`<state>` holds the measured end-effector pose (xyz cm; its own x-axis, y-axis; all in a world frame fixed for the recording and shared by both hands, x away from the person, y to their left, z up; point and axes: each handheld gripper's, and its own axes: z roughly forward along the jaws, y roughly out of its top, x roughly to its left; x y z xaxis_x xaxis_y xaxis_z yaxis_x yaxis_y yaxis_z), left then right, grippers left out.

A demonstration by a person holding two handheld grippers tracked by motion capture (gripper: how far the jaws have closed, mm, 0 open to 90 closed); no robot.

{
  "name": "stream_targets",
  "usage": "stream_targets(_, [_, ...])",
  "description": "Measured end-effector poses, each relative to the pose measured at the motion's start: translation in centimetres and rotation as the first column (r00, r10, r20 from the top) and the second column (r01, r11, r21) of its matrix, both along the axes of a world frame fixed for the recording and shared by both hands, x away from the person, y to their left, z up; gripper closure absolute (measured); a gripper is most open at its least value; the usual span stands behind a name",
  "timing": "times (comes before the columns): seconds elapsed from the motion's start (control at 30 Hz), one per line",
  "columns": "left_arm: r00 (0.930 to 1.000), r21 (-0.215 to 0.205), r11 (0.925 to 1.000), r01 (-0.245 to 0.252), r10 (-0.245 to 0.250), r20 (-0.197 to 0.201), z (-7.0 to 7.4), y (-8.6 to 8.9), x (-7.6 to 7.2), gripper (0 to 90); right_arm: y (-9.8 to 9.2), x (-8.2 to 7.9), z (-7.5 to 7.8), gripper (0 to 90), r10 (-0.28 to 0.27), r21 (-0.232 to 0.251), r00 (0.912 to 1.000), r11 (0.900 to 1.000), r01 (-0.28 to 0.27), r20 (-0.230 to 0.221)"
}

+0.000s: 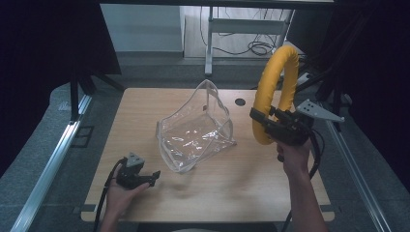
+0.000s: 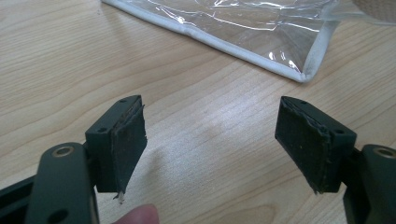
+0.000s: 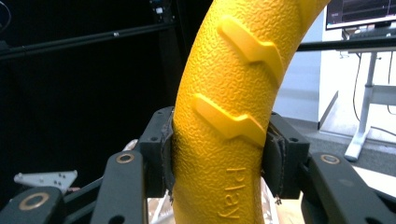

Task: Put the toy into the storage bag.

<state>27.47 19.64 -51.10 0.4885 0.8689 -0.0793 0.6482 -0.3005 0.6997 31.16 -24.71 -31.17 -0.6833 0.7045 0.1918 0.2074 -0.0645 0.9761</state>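
A light wooden table [image 1: 145, 111] with rounded corners carries the work, a small dark round hole [image 1: 240, 102] near its far edge. A clear plastic pouch [image 1: 196, 130] with pale edging lies at its middle, its mouth propped open toward the far side.

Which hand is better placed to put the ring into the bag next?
Right. The right gripper already clamps the yellow ring beside the clear bag; the left gripper is open and empty.
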Motion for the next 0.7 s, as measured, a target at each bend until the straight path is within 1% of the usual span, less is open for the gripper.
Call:
stream_targets(0.1, [1.0000, 0.000, 1.0000, 0.002, -0.002, -0.001, 0.0, -0.1, 0.0, 24.7, 0.8, 0.3, 1.0, 50.6, 0.003, 0.007, 0.9999, 1.000, -0.003, 0.015])
stream_targets(0.13, [1.0000, 0.000, 1.0000, 0.002, -0.002, -0.001, 0.0, -0.1, 0.0, 24.7, 0.8, 0.3, 1.0, 50.6, 0.003, 0.007, 0.9999, 1.000, -0.003, 0.015])
stream_targets(0.27, [1.0000, -0.001, 1.0000, 0.001, -0.001, -0.001, 0.0, 0.0, 0.0, 24.7, 2.0, 0.5, 2.2, 50.6, 0.012, 0.029, 0.9991, 1.000, -0.013, 0.040])
stream_targets(0.3, [1.0000, -0.003, 1.0000, -0.001, 0.001, -0.002, 0.0, 0.0, 0.0, 24.7, 2.0, 0.5, 2.2, 50.6, 0.012, 0.029, 0.9991, 1.000, -0.013, 0.040])
stream_targets(0.33, [1.0000, -0.004, 1.0000, 0.000, 0.000, -0.002, 0.0, 0.0, 0.0, 24.7, 2.5, 0.6, 2.7, 50.6, 0.020, 0.031, 0.9984, 0.999, -0.022, 0.053])
stream_targets(0.43, [1.0000, -0.002, 1.0000, 0.002, -0.002, -0.003, 0.0, 0.1, 0.0, 24.8, 3.4, 0.6, 3.4, 50.6, 0.032, 0.030, 0.9968, 0.999, -0.034, 0.073])
stream_targets(0.47, [1.0000, -0.002, 1.0000, 0.002, -0.002, -0.003, 0.0, 0.1, 0.0, 24.8, 3.4, 0.6, 3.4, 50.6, 0.032, 0.030, 0.9968, 0.999, -0.034, 0.073])
stream_targets(0.5, [1.0000, -0.001, 1.0000, 0.004, -0.004, -0.003, 0.0, 0.1, 0.0, 24.7, 4.0, 0.6, 3.9, 50.6, 0.043, 0.029, 0.9956, 0.999, -0.046, 0.083])
stream_targets(0.53, [1.0000, 0.000, 1.0000, 0.004, -0.004, -0.005, 0.0, 0.1, 0.0, 24.7, 4.0, 0.6, 3.9, 50.6, 0.043, 0.029, 0.9956, 0.999, -0.046, 0.083])
stream_targets(0.57, [1.0000, -0.003, 1.0000, 0.002, -0.002, -0.006, -0.1, 0.0, 0.1, 24.8, 4.7, 0.6, 4.2, 50.6, 0.052, 0.035, 0.9947, 0.998, -0.055, 0.089])
stream_targets(0.6, [1.0000, -0.003, 1.0000, 0.002, -0.002, -0.006, -0.1, 0.0, 0.1, 24.8, 4.7, 0.6, 4.2, 50.6, 0.052, 0.035, 0.9947, 0.998, -0.055, 0.089])
stream_targets(0.67, [0.9999, -0.002, 1.0000, 0.007, -0.007, -0.007, -0.1, -0.1, 0.1, 24.8, 5.7, 0.8, 4.6, 50.5, 0.062, 0.036, 0.9939, 0.997, -0.066, 0.092])
stream_targets(0.7, [0.9999, -0.002, 1.0000, 0.007, -0.007, -0.007, -0.1, -0.1, 0.1, 24.8, 5.7, 0.8, 4.6, 50.5, 0.062, 0.036, 0.9939, 0.997, -0.066, 0.092])
